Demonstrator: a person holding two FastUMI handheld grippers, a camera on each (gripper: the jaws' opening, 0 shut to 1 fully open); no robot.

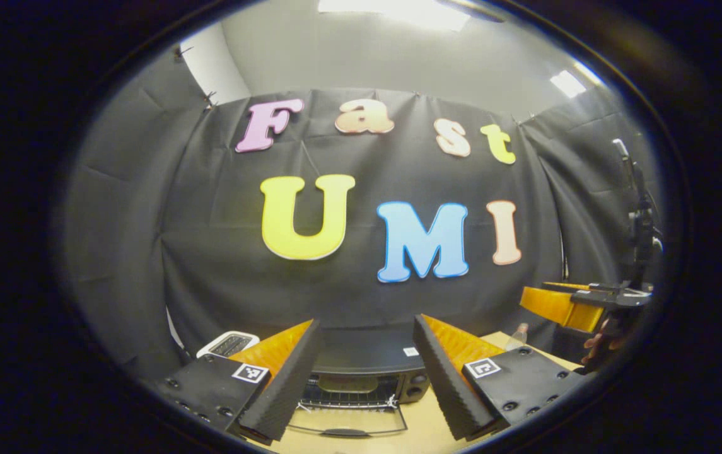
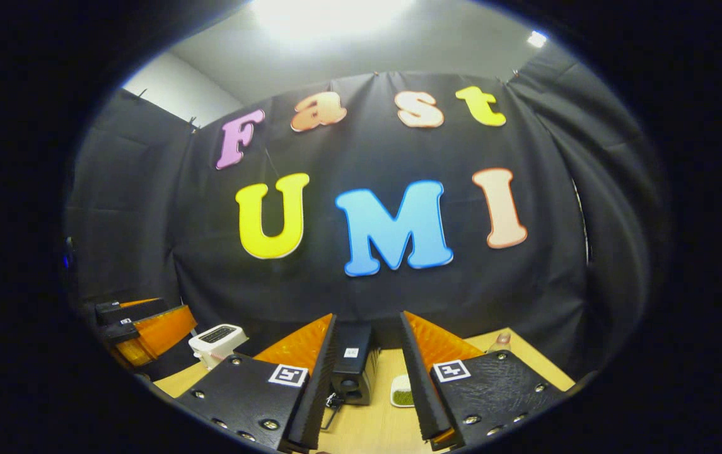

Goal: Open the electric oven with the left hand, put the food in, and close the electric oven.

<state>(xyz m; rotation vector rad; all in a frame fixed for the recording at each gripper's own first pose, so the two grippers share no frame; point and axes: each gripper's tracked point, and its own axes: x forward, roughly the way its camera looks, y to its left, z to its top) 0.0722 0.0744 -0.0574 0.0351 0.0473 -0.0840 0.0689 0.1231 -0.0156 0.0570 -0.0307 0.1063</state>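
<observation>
So the left gripper [image 1: 367,378] has its jaws spread wide with nothing between them. The fingers are wedge shaped, orange on the outer face with black ribbed foam pads [image 1: 455,391] on the inside, bolted to flat black plates that each carry a little square black-and-white marker. Right past the fingertips in the left gripper view sits the electric oven [image 1: 361,372], a boxy black thing with a matte top. Its glass door [image 1: 351,419] is dropped down flat toward the camera, thin dark handle along the near edge, and you can see a wire rack inside the lit cavity. It stands on a pale wood-grain worktop [image 1: 424,429]. Off to the left of it there's a white toaster [image 1: 228,343] with rounded corners and dark slots.

The right gripper [image 2: 367,378] is the same build and is parted wide too, holding nothing. In the right gripper view the oven [image 2: 351,366] shows from its side end, narrow and black, between the fingers. Just beside it on the worktop [image 2: 373,429] is a small white dish [image 2: 403,396] with something green in it, which looks like the food [image 2: 403,398], can't tell what exactly. The other gripper's orange finger pokes in far left, near the toaster [image 2: 217,342].

A clear bottle [image 2: 500,342] stands near the back right of the worktop.
</observation>
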